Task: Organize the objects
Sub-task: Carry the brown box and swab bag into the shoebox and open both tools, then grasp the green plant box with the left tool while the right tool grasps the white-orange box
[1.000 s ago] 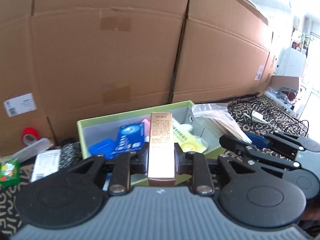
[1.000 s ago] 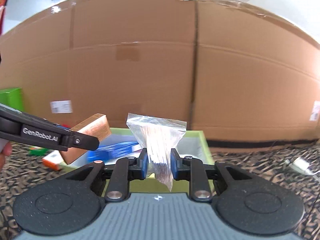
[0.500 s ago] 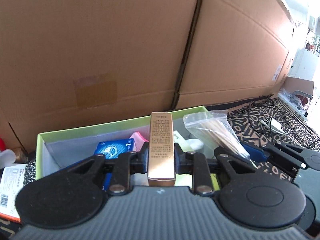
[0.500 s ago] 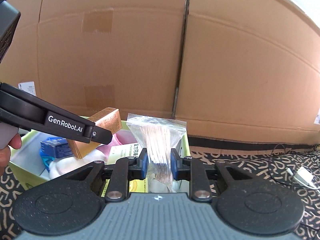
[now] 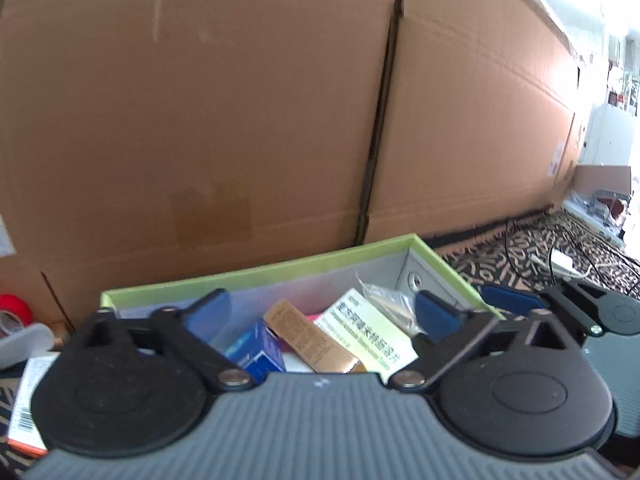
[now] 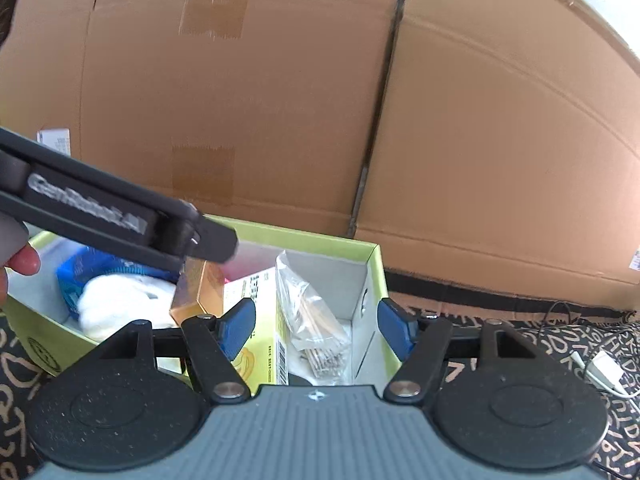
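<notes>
Crinkly plastic bag of sticks [image 6: 316, 320] in the green box [image 6: 376, 264] looks light and slippery; we'd pinch its top. Both grippers [image 5: 320, 312] [image 6: 316, 322] gape empty.

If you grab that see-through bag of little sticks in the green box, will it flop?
Probably. The clear bag looks thin and crinkled, so its top would likely sag. The sticks inside seem loose, so they may shift toward one end. It looks light, leaning in the green box corner, and should lift easily.
</notes>
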Tool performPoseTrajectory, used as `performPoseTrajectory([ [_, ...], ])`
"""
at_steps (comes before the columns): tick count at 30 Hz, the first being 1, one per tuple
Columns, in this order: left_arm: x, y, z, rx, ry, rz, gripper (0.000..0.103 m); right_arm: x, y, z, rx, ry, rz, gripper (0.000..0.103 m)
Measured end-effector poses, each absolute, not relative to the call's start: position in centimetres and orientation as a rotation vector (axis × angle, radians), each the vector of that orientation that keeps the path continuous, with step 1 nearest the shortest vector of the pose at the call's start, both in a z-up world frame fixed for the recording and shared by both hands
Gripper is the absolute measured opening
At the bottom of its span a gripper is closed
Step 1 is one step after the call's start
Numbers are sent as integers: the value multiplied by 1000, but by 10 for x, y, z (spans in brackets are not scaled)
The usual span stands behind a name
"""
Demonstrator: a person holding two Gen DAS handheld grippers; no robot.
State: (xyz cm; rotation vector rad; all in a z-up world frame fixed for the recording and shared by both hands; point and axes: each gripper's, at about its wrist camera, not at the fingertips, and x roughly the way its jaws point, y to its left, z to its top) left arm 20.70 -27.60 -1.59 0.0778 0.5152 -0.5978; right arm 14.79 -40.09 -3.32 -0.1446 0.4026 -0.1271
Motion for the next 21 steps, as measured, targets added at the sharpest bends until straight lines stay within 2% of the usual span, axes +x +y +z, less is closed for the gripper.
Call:
performPoseTrajectory([
  [14, 123, -201, 32, 93, 441, -508, 103, 64, -355, 18, -129, 262, -93, 88],
  [21, 89, -134, 27, 18, 426, -428, 103, 42, -319, 7, -120, 275, -27, 88],
])
